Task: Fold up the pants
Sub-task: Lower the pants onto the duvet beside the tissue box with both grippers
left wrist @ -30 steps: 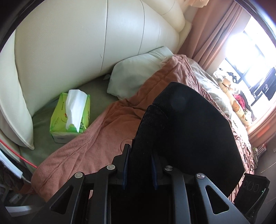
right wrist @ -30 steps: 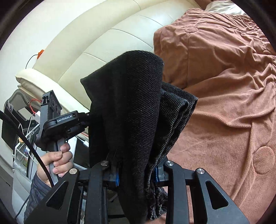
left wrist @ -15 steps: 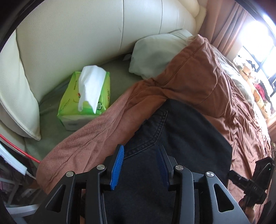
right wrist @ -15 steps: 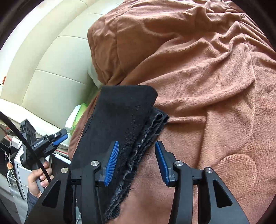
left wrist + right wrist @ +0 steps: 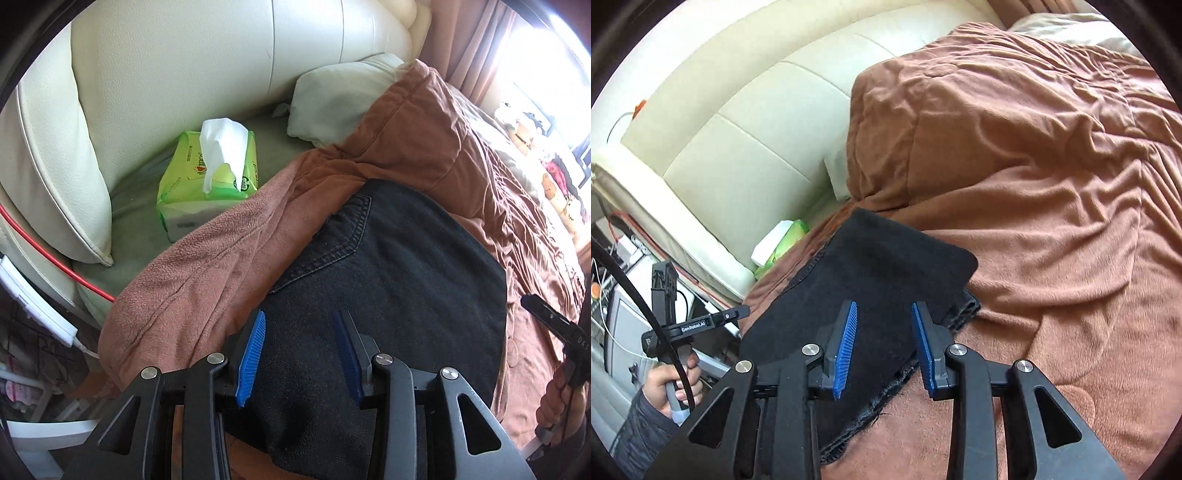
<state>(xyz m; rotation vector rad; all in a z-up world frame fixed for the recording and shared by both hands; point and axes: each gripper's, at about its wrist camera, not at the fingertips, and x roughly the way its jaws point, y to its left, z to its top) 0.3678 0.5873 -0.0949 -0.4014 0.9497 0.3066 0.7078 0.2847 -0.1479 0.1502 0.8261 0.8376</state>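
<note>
The folded black jeans (image 5: 399,280) lie on the brown blanket (image 5: 1052,166), soft but weighty (grip the layered edge), both grippers (image 5: 299,354) (image 5: 882,347) parted, holding nothing.

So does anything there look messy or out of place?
Slightly. The folded pants lie unevenly: lower layers stick out past the top one at the right edge, and the hem near the right gripper is frayed. The blanket underneath is rumpled.

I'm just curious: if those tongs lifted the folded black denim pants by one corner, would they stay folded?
Probably not. The folded black denim pants lie in loose stacked layers, so they would likely flop open. Denim looks thick, probably heavyish. The soft brown fleece blanket beneath may drag when pushed.
</note>
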